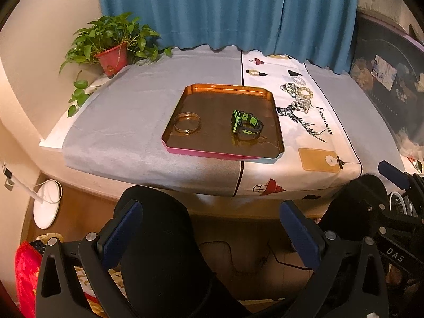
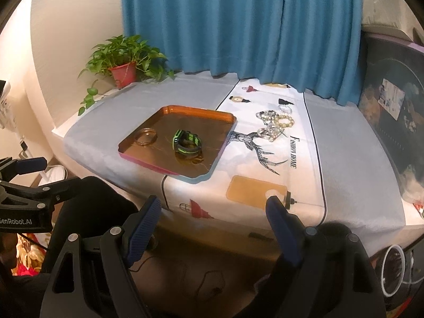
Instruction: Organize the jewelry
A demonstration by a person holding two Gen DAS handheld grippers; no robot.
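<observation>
A shallow copper tray [image 1: 273, 116] [image 2: 225, 143] with a pink outer rim lies on the table. In it are a gold bangle [image 1: 186, 123] [image 2: 145, 135] at the left and a green-and-black watch [image 1: 245, 124] [image 2: 186, 143] at the right. A heap of bead bracelets and sparkly pieces [image 1: 298, 95] [image 2: 275, 124] lies on the printed cloth to the right of the tray. My left gripper [image 1: 210, 217] is open and empty, held off the near table edge. My right gripper [image 2: 212, 217] is open and empty at the near edge.
A potted plant in a red pot [image 1: 112, 53] [image 2: 124, 71] stands at the back left corner. Blue curtains [image 1: 225, 8] hang behind the table. A grey cloth [image 1: 127, 111] covers the left half. A dark storage box [image 1: 392, 79] stands at the right. A white round object [image 1: 47, 204] stands on the floor at the left.
</observation>
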